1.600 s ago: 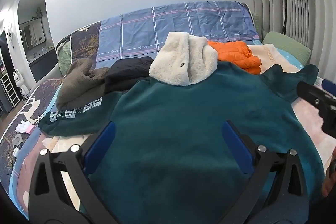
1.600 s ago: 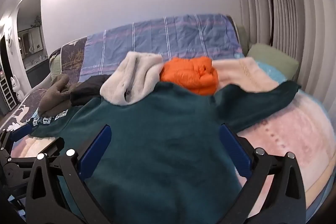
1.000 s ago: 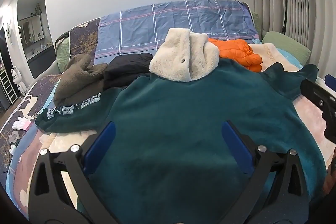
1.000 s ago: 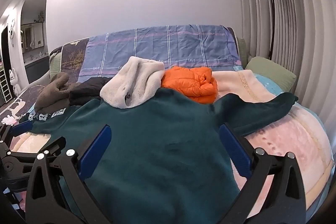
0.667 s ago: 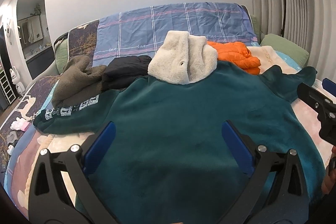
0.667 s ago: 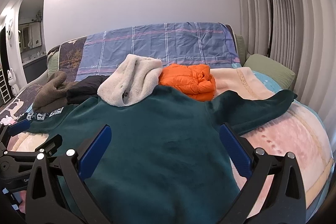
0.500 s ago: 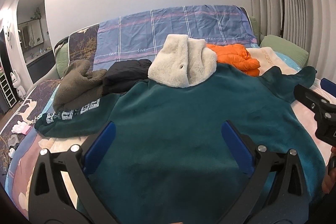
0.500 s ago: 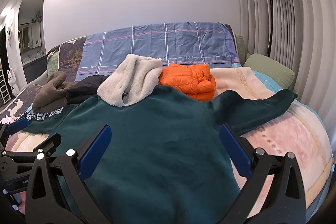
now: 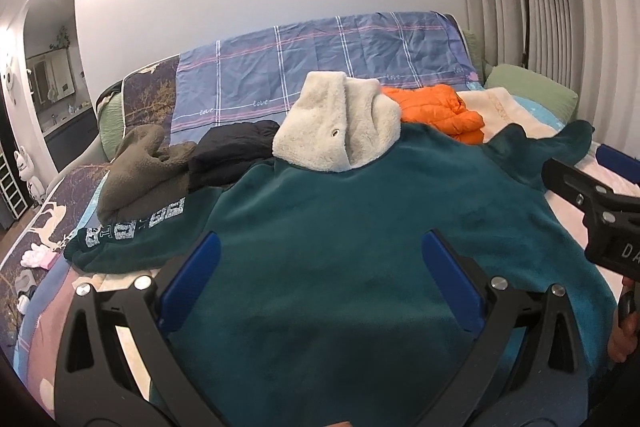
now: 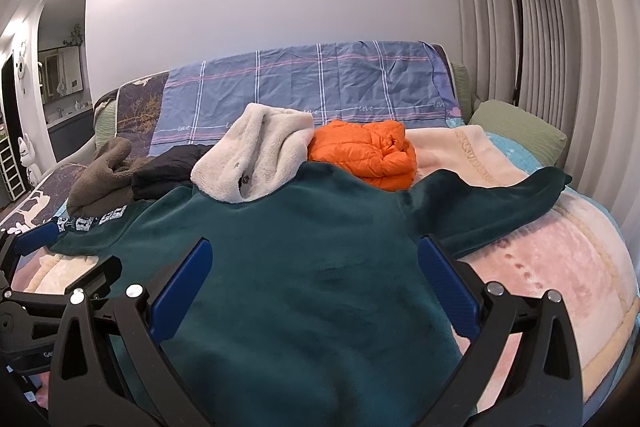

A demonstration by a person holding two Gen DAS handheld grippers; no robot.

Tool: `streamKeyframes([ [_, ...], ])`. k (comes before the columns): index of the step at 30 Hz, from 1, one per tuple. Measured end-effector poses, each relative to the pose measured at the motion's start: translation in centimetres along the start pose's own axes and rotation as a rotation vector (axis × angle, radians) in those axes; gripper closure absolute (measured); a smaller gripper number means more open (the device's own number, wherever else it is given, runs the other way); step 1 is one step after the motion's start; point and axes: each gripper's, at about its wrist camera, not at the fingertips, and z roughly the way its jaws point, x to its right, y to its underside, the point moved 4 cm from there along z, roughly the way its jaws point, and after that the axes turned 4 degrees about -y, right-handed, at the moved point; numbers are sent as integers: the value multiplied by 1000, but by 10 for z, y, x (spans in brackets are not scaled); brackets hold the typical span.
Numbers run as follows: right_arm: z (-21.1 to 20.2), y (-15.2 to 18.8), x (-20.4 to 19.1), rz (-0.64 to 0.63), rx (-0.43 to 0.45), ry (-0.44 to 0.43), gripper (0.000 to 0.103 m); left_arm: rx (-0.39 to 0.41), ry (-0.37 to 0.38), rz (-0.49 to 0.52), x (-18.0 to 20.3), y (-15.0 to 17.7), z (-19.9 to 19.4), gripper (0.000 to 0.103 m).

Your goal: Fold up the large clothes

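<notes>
The teal fleece hoodie (image 9: 360,247) lay spread flat on the bed (image 10: 560,255), sleeves out, ready for folding. Left gripper (image 9: 318,273) and right gripper (image 10: 314,275) hovered above its hem, jaws spread, empty.

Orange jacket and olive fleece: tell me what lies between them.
Between the orange jacket and olive fleece lie the cream fleece hood and a black garment, clearest in the right wrist view.
</notes>
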Motion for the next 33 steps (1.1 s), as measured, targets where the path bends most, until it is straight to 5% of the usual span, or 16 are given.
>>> streamKeyframes([
  [33,2,0,0,7,-4,3,1,15,37,-56,-6,3,3,2],
])
